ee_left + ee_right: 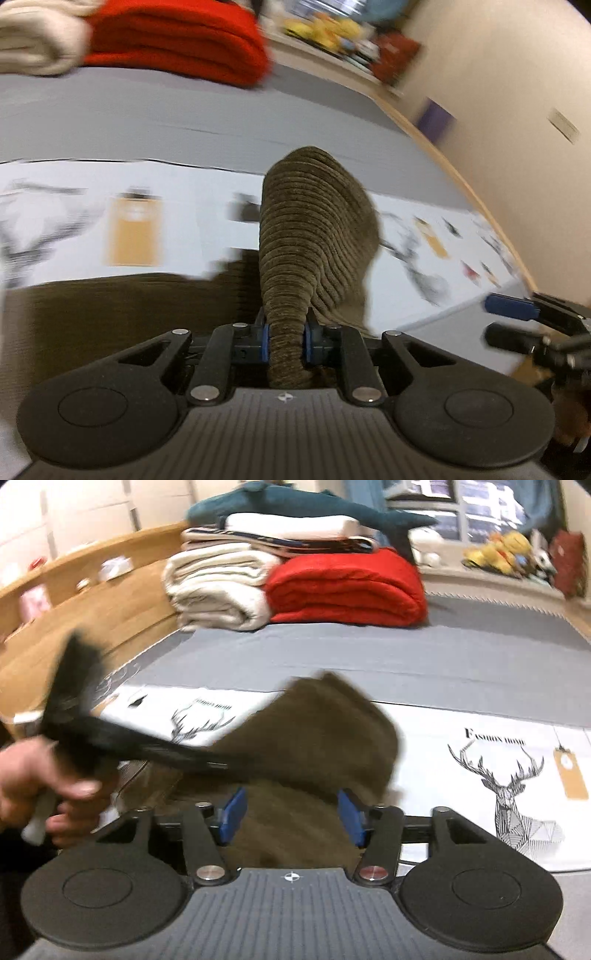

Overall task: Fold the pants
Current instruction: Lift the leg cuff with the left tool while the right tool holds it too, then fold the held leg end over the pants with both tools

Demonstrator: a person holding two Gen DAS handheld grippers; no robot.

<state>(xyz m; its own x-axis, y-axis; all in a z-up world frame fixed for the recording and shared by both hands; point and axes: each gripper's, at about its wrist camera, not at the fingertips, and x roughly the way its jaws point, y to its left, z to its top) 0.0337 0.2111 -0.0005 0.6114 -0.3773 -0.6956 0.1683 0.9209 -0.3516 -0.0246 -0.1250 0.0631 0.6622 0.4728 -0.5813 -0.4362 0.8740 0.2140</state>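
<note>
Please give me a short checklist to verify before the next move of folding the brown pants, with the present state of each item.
1. Left tool shut on the pants: ok.
2. Right tool open, cloth between its pads, not pinched: ok.
3. Pants flat, no wrinkles: cannot tell, blurred.
4. Printed sheet bare beside the pants: ok.
5. Red blanket apart from the pants: ok.
</note>
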